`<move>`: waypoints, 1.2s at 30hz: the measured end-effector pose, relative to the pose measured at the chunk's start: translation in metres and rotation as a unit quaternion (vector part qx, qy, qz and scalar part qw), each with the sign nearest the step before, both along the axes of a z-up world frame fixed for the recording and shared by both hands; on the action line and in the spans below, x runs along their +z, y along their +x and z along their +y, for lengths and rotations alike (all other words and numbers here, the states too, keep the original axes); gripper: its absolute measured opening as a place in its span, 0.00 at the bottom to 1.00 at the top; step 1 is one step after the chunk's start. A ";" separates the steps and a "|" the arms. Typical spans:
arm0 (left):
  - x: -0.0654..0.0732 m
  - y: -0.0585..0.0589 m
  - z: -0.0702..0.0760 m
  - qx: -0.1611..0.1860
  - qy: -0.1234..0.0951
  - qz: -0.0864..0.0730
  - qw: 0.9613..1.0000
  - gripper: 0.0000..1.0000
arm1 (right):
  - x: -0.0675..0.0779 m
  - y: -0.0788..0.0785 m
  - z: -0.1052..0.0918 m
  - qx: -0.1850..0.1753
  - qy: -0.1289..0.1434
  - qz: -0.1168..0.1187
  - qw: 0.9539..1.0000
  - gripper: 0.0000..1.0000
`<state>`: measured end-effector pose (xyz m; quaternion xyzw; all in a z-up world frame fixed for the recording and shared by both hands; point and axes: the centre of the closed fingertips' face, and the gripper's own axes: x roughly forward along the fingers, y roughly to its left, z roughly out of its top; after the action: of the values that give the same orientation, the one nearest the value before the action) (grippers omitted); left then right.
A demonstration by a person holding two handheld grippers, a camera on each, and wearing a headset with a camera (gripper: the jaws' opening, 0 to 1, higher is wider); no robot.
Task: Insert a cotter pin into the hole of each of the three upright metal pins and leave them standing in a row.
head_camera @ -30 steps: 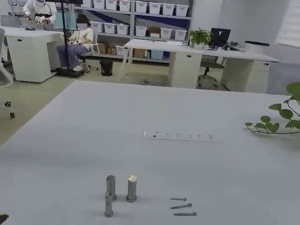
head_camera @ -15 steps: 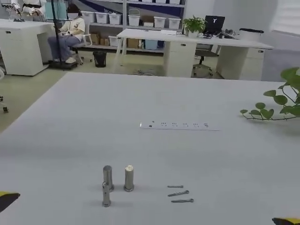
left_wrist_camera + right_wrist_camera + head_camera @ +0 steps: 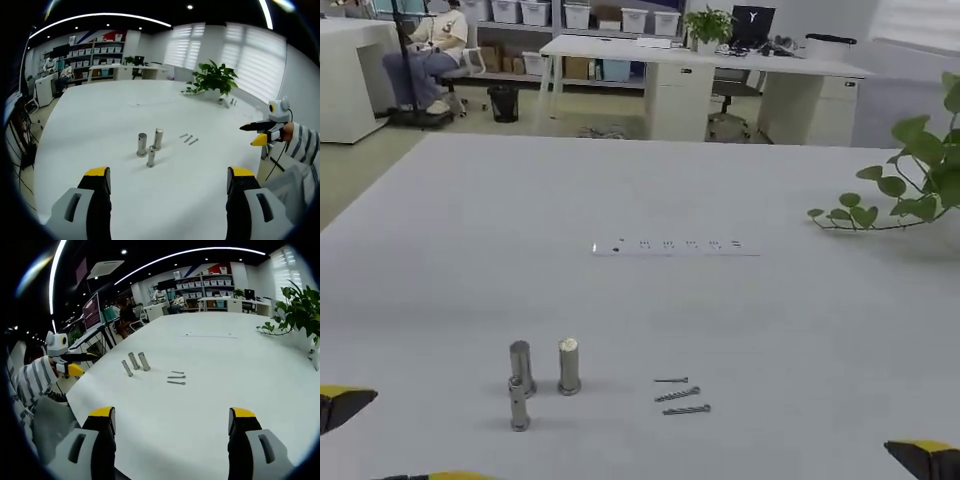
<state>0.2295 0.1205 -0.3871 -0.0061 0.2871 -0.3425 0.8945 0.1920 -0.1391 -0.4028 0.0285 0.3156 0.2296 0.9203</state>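
In the left gripper view, the left gripper (image 3: pixel 169 175) hangs over the near edge of the desk (image 3: pixel 100 110). Its two fingers (image 3: pixel 97 175) are spread wide with nothing between them, probably ready for a first pick. Between them, at frame centre, three metal pins (image 3: pixel 151 156) stand upright in a tight triangle rather than a row. Just to their right lie three cotter pins (image 3: pixel 188 138), loose and roughly parallel, each probably easy to take singly. At the right edge of the frame the right gripper (image 3: pixel 254 134) is held off the desk, well apart from the parts. A plant (image 3: pixel 212 80) sits in the upper right.

In the right gripper view, the right gripper's own fingers rise from the bottom of the frame, parted and empty. The three metal pins are upper left of centre and the three cotter pins are just right of them, flat on the desk. The left gripper shows at the left edge, clear of the work.

In the head view, the metal pins are at lower left of centre, two behind and one in front. None of them has a cotter pin through it, so the task looks unstarted. The three cotter pins lie to their right, stacked one below the other in the frame. One power strip (image 3: pixel 675 247) lies mid-frame, well beyond them. A gripper tip shows in each lower corner of the frame, flanking the parts.
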 end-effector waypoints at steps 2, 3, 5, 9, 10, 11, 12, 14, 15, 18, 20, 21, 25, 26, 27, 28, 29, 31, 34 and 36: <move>-0.002 0.002 -0.002 -0.005 0.001 0.001 1.000 0.95 | 0.000 0.001 0.000 0.000 -0.001 -0.002 1.000 0.93; -0.003 0.004 -0.004 -0.007 0.001 0.001 1.000 0.95 | 0.000 0.002 0.000 0.000 -0.001 -0.003 1.000 0.93; -0.006 0.007 -0.007 -0.012 0.001 0.002 1.000 0.94 | 0.000 0.002 0.001 0.000 0.000 -0.001 1.000 0.92; -0.008 0.012 -0.012 -0.018 0.001 0.000 1.000 0.91 | -0.001 0.004 0.001 0.001 -0.002 0.000 1.000 0.92; -0.007 0.015 -0.013 -0.018 0.000 -0.005 1.000 0.90 | -0.001 0.004 0.002 0.002 -0.002 0.000 1.000 0.92; -0.007 0.018 -0.014 -0.019 -0.001 -0.009 1.000 0.90 | -0.001 0.004 0.002 0.003 -0.002 0.000 1.000 0.92; -0.007 0.020 -0.015 -0.020 0.000 -0.010 1.000 0.89 | 0.000 0.004 0.003 0.004 -0.004 0.000 1.000 0.92; -0.009 0.024 -0.017 -0.023 0.004 -0.013 1.000 0.88 | 0.000 0.005 0.003 0.007 -0.005 0.000 1.000 0.92; -0.011 0.026 -0.018 -0.025 0.007 -0.014 1.000 0.87 | 0.000 0.005 0.004 0.008 -0.006 0.000 1.000 0.92; -0.014 0.030 -0.020 -0.032 0.014 -0.017 0.999 0.84 | 0.001 0.006 0.006 0.009 -0.004 -0.001 1.000 0.92; -0.019 0.033 -0.020 -0.034 0.019 -0.017 0.999 0.82 | 0.002 0.006 0.007 0.013 -0.003 -0.004 1.000 0.92; -0.020 0.035 -0.020 -0.034 0.021 -0.017 0.999 0.81 | 0.002 0.006 0.007 0.016 -0.005 -0.005 1.000 0.92; -0.026 0.040 -0.020 -0.039 0.027 -0.017 0.999 0.75 | 0.001 0.006 0.008 0.022 -0.010 -0.005 1.000 0.92; -0.028 0.041 -0.021 -0.040 0.028 -0.017 0.999 0.74 | 0.002 0.006 0.008 0.023 -0.010 -0.005 1.000 0.92; -0.029 0.042 -0.021 -0.041 0.029 -0.016 0.999 0.74 | 0.002 0.006 0.009 0.023 -0.008 -0.005 1.000 0.92; -0.031 0.043 -0.022 -0.043 0.030 -0.015 0.998 0.73 | 0.002 0.006 0.009 0.022 -0.006 -0.005 1.000 0.92; -0.032 0.044 -0.023 -0.044 0.031 -0.015 0.998 0.72 | 0.003 0.006 0.009 0.022 -0.004 -0.005 1.000 0.92; -0.034 0.046 -0.024 -0.046 0.031 -0.014 0.998 0.70 | 0.005 0.007 0.010 0.020 0.002 -0.008 1.000 0.92; -0.038 0.049 -0.026 -0.049 0.032 -0.012 0.998 0.68 | 0.007 0.009 0.010 0.018 0.009 -0.010 1.000 0.92; -0.040 0.050 -0.026 -0.049 0.033 -0.012 0.998 0.66 | 0.007 0.009 0.011 0.019 0.010 -0.010 1.000 0.92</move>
<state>0.2797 0.0943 -0.4267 0.0413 0.2875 -0.3763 0.8798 0.2009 -0.1282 -0.3961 0.0292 0.3050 0.2502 0.9184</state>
